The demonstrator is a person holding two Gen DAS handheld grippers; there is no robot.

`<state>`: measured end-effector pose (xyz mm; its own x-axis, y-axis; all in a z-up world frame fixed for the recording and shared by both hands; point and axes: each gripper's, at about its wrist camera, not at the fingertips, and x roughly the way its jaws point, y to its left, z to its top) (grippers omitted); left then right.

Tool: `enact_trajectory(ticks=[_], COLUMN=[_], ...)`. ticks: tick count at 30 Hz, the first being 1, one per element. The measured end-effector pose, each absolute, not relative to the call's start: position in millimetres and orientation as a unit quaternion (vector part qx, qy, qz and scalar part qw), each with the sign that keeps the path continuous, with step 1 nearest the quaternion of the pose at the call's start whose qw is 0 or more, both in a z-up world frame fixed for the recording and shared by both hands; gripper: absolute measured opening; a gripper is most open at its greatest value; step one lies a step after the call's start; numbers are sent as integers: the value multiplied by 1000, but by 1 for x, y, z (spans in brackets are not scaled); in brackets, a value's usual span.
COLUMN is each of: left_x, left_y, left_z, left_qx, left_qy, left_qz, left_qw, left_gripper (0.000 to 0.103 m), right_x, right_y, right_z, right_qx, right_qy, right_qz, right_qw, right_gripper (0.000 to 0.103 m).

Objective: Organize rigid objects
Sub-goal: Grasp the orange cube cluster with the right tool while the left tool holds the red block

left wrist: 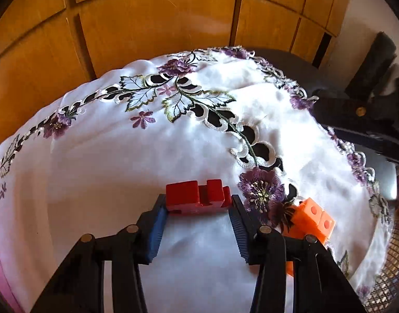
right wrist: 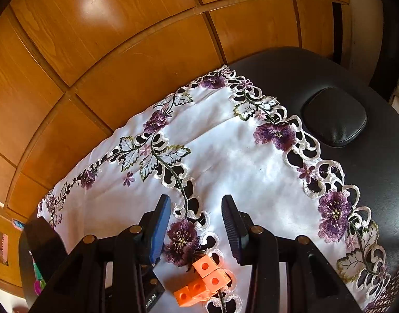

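Behind, glossy orange-brown wood panels with dark grooves fill the background. Below them a black padded table of grained leatherette carries a white satin cloth, smooth and slightly rumpled, edged with cutwork scrolls, green-veined leaves and embroidered purple flowers.

Near the cloth's near edge sits the red block, a chunky glossy piece with squared lobes and a notch on top. It lies on bare white cloth between the tips of the left gripper, which angles steeply down; its ribbed blue pads flank the block's two ends and appear to press on them.

Just right of that, beside a flower, lies the orange piece: a few small matte cubes joined in a bent row, each face with a round hole. In the right wrist view it lies low between the right gripper's black arms, nearer than the fingertips. The right gripper tilts down over the cloth, jaws apart, nothing between its tips.
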<state>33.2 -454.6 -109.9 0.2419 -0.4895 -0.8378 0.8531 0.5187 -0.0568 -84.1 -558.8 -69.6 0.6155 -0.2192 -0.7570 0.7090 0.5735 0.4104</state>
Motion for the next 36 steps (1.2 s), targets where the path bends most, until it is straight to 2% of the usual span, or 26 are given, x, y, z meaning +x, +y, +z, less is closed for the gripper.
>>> enact_trajectory(ticks=[8,19,23,27,31,36], left_x=[14,-21,-20,-24,-25,-26], left_y=[-389,-310,-298,-287,-278,-274], left_z=[-113,-110,-110,-109,-108,-108], left_qx=[206,197,190,186,182,179], left_qy=[421,412,417,418,420,420], left_qz=[-423,-407,-398,-398,-395,-391], left_qw=[776,791,795,795,796,799], left_gripper=[48,48,48,48,48,48], right_x=[-78,-54,-47,-45,-38,-37], right_y=[-557,-536,-529,-524,-509,-499], right_z=[-77,-103,-116,-118,-111,-104], right_qx=[360,324,314,302,356,317], right_qy=[359,450,489,499,469,465], right_qz=[-277,-237,-225,-222,-97,-107], right_qw=[815,798,782,781,802,819], right_gripper=[40,45,53,53,55,55])
